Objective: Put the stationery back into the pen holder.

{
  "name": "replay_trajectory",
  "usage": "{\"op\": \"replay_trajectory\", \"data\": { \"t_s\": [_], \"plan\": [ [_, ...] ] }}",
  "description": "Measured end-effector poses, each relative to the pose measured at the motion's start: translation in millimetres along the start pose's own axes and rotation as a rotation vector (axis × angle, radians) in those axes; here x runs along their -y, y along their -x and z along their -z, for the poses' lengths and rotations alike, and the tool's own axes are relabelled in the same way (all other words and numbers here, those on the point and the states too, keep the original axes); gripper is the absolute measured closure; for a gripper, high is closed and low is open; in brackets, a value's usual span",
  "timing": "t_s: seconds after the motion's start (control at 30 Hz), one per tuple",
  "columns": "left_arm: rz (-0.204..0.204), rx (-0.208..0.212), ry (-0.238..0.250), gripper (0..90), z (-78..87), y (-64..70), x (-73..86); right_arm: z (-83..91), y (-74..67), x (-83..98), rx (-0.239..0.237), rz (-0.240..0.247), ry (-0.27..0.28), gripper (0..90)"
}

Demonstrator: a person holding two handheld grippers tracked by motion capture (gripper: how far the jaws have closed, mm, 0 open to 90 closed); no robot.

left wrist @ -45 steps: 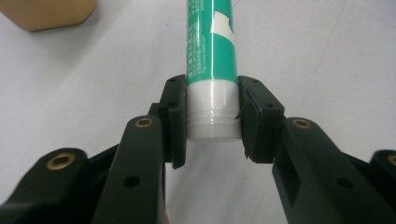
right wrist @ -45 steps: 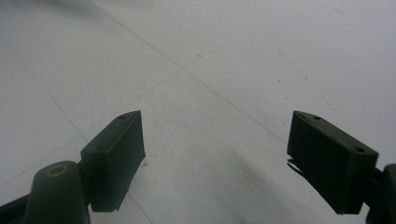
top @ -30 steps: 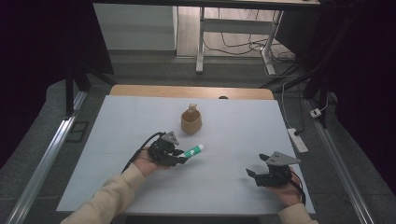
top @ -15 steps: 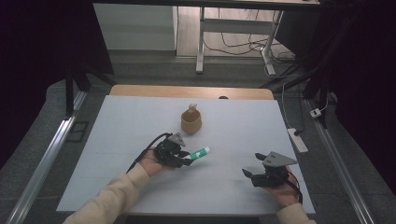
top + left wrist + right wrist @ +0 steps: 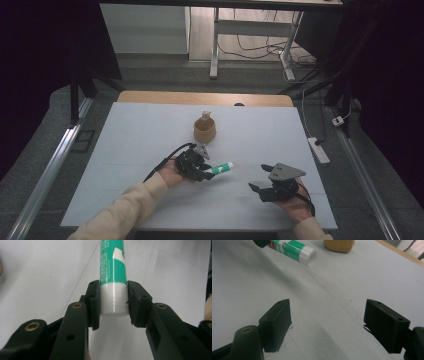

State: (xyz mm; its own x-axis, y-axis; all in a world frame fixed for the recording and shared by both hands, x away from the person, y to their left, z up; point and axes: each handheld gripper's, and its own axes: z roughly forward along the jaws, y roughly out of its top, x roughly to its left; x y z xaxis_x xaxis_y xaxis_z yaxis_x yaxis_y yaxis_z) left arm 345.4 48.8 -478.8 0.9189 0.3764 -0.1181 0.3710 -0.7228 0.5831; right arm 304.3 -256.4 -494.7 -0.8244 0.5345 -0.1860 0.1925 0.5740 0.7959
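A green and white glue stick [image 5: 222, 168] is held just above the white table, with my left gripper [image 5: 207, 172] shut on its white end [image 5: 113, 300]. Its body [image 5: 112, 267] runs forward from the jaws. The free end [image 5: 292, 248] points toward my right gripper [image 5: 259, 177]. That gripper hovers near the front right of the table, open. Its jaws [image 5: 327, 322] have just been closing slightly, with nothing between them. A short gap of bare table separates it from the stick.
A small tan wooden cup [image 5: 205, 131] with something pale inside stands at the table's middle, beyond the left gripper. The white tabletop [image 5: 125, 145] has a wooden strip [image 5: 200, 97] along its far edge. A power strip [image 5: 319, 150] lies beside the right edge.
My left gripper has carried the glue stick to the right and a little nearer. My right gripper has shifted left toward it, so the gap between them has narrowed.
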Motion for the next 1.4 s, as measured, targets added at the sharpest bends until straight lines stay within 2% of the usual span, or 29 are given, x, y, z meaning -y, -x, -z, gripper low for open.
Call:
{"op": "replay_trajectory", "data": {
  "t_s": [0.27,0.43,0.63,0.77,0.97,1.03,1.1,1.13,1.2,1.23,1.3,1.37,1.4],
  "plan": [
    [-0.020,0.025,-0.022,63.9,-6.9,3.4,-7.8,-16.1,-7.8,-22.4,-0.036,0.070,-0.022,23.1],
    [-0.033,0.037,-0.031,63.9,-7.7,3.7,-11.2,-31.0,-12.3,-40.3,-0.086,0.147,-0.057,28.7],
    [-0.040,0.052,-0.048,63.9,-10.1,3.7,-12.5,-47.7,-24.6,-54.4,-0.122,0.273,-0.112,34.4],
    [-0.048,0.068,-0.047,63.9,-9.9,4.9,-12.6,-56.0,-33.5,-59.2,-0.145,0.334,-0.134,42.5],
    [-0.068,0.092,-0.051,63.8,-8.3,7.3,-12.1,-64.2,-43.8,-58.5,-0.145,0.423,-0.195,58.8],
    [-0.074,0.097,-0.050,63.8,-7.7,7.3,-12.0,-65.3,-47.1,-56.5,-0.154,0.444,-0.204,61.8],
    [-0.078,0.102,-0.035,63.6,-6.7,7.1,-11.4,-65.0,-47.6,-56.6,-0.154,0.487,-0.211,63.6],
    [-0.075,0.106,-0.019,63.4,-5.2,6.3,-11.1,-64.9,-48.2,-56.3,-0.157,0.494,-0.209,64.4],
    [-0.067,0.102,0.007,62.1,-1.6,4.9,-11.0,-64.8,-49.6,-54.5,-0.158,0.467,-0.181,65.8],
    [-0.061,0.094,0.025,59.7,0.9,4.2,-10.4,-64.0,-48.4,-54.9,-0.155,0.474,-0.184,66.0],
    [-0.047,0.072,0.057,50.8,8.1,2.8,-8.0,-63.8,-44.9,-53.7,-0.152,0.453,-0.174,66.2],
    [-0.023,0.037,0.099,42.2,16.4,1.8,-3.1,-62.5,-40.4,-52.2,-0.157,0.403,-0.160,66.2],
    [-0.009,0.023,0.118,39.2,21.0,1.2,0.4,-62.0,-38.2,-52.1,-0.154,0.393,-0.155,66.2]
  ]
}}
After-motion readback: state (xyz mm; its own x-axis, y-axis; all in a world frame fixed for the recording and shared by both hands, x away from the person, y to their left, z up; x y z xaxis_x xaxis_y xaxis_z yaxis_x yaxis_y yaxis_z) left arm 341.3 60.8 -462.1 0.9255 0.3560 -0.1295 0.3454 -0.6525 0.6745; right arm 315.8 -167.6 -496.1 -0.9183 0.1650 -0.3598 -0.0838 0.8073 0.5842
